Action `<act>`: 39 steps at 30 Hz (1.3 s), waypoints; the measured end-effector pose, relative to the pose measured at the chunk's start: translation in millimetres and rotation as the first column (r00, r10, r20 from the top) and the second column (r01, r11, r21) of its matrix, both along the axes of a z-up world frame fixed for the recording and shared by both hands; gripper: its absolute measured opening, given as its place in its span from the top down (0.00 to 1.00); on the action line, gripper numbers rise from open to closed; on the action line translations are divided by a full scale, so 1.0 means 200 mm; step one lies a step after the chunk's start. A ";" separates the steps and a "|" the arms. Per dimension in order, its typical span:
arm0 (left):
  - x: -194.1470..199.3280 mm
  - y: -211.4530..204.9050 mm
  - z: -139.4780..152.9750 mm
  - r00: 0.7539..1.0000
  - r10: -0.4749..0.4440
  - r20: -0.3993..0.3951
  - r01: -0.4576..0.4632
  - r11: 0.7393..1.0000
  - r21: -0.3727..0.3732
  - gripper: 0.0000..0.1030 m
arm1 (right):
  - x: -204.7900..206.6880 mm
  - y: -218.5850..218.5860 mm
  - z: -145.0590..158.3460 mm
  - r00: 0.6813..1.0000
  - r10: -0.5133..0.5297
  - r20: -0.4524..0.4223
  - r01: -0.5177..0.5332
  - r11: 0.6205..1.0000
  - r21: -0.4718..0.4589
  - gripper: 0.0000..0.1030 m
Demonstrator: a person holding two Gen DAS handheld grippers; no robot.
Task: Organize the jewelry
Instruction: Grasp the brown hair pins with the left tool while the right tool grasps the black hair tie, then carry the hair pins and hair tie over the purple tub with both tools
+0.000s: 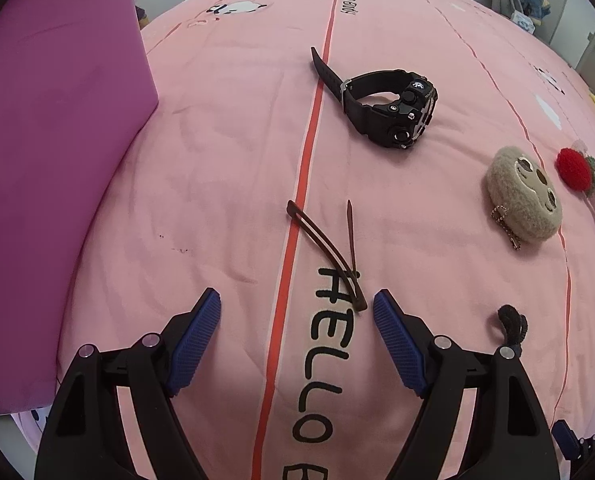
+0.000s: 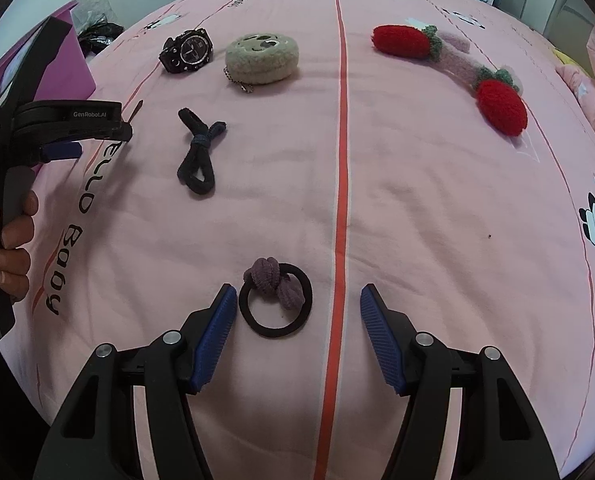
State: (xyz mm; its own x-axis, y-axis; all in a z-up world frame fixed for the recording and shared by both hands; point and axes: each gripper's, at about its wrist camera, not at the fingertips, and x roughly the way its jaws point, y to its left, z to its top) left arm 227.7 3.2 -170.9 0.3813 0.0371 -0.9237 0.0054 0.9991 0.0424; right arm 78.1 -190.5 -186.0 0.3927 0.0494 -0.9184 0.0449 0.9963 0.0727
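The brown hair clip (image 1: 324, 254) is lying sprung open on the pink bedspread (image 1: 225, 168), its two thin arms meeting in a V just ahead of the left hand-held gripper (image 1: 296, 307). That gripper is hovering with its blue pads (image 1: 195, 344) spread wide and holding nothing; the clip's joined end is sitting close to the right-hand pad, off centre in the gap, so by my reading a small sideways shift is needed before closing on it. Further out in the left wrist view, the black watch (image 1: 393, 106) is resting on its side with the strap curled, and the beige plush coin purse (image 1: 523, 198) is lying well apart to the right.

In the right wrist view, the black hair tie with a mauve knot (image 2: 275, 300) is lying flat between the fingers of the right hand-held gripper (image 2: 293, 306), nearer the left pad. This gripper is also standing spread and empty, seemingly lining up for a pick. Beyond it, the dark knotted hair tie (image 2: 199, 154) is lying near the printed lettering, and the strawberry plush piece (image 2: 457, 68) is stretching across the far right. The items are being kept spaced out singly, likely so each can be grasped without snagging a neighbour. No box or tray for them is showing in either view.
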 end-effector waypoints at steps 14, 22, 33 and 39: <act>0.09 -0.03 -0.06 0.999 0.030 0.035 -0.031 0.999 0.028 0.25 | 0.00 0.05 -0.02 0.998 0.045 0.034 -0.043 0.996 -0.082 0.41; 0.04 -0.04 -0.02 0.999 -0.011 0.049 0.011 1.000 -0.002 0.68 | 0.00 0.10 0.00 0.995 0.089 0.043 -0.084 0.992 -0.099 0.71; -0.05 0.04 0.03 0.999 0.005 0.032 -0.002 0.997 -0.072 0.91 | -0.01 0.05 0.03 0.997 0.060 0.051 -0.059 0.998 -0.016 0.81; -0.17 0.07 0.13 0.999 -0.006 0.039 0.009 0.998 -0.069 0.91 | -0.04 0.04 0.10 0.997 0.044 0.067 -0.047 0.998 0.038 0.81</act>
